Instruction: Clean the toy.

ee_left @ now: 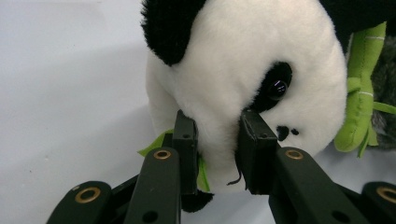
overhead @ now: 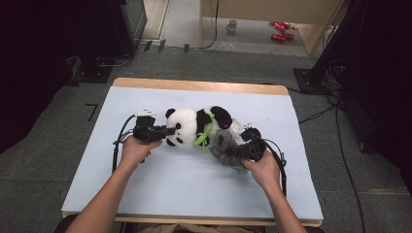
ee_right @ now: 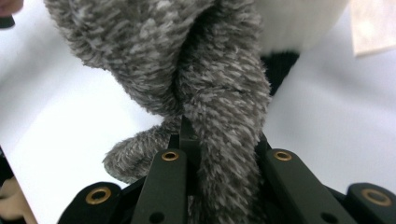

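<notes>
The panda (overhead: 187, 127) lay in the middle of the surface (overhead: 160, 179). The left hand-held gripper (ee_left: 218, 154) pinched its head; the right hand-held gripper (ee_right: 219, 154) clenched the grey cloth (overhead: 222, 147) beside the panda's belly. Dressing seemed underway; next, probably pull the cloth over it.

One plush panda (overhead: 192, 127), one grey fuzzy garment (overhead: 223, 145), two grippers

Soft plush pile is being shown on the panda (ee_left: 243, 88); fuzzy, perhaps knitted, grey cloth (ee_right: 219, 102) is being pinched by matt black jaws.
</notes>
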`<action>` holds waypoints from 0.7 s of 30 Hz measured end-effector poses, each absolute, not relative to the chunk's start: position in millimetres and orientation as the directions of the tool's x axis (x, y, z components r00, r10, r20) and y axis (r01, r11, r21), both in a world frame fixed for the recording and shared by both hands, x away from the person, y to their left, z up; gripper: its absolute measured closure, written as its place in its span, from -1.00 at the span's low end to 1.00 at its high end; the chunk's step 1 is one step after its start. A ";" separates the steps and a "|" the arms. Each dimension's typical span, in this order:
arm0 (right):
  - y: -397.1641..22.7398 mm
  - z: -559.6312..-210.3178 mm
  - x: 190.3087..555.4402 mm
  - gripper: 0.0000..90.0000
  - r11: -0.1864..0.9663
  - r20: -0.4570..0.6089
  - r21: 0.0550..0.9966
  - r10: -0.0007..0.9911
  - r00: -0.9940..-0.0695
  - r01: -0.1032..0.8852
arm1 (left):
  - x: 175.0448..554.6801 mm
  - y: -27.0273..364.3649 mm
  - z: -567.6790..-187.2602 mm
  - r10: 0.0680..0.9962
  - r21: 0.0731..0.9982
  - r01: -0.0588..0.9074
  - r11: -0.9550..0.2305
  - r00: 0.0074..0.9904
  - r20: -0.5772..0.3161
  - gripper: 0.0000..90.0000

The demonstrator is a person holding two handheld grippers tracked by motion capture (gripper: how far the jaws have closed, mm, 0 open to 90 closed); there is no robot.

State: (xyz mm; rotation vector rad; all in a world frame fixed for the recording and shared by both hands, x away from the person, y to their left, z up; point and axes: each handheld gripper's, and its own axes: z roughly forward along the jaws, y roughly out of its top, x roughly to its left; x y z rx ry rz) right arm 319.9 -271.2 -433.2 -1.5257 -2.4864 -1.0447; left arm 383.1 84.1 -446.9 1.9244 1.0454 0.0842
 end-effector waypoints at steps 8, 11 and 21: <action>-280.6 -407.7 314.1 0.72 0.243 0.369 0.591 0.766 -0.526 0.769 | 391.1 84.0 -443.2 0.706 0.710 0.678 -0.191 0.597 -0.381 0.59; -282.7 -391.0 316.3 0.72 0.223 0.361 0.625 0.767 -0.531 0.748 | 395.6 84.7 -442.1 0.707 0.693 0.696 -0.189 0.586 -0.396 0.59; -265.5 -401.2 338.9 0.72 0.227 0.355 0.620 0.772 -0.527 0.751 | 403.9 84.2 -441.6 0.711 0.680 0.709 -0.188 0.576 -0.404 0.59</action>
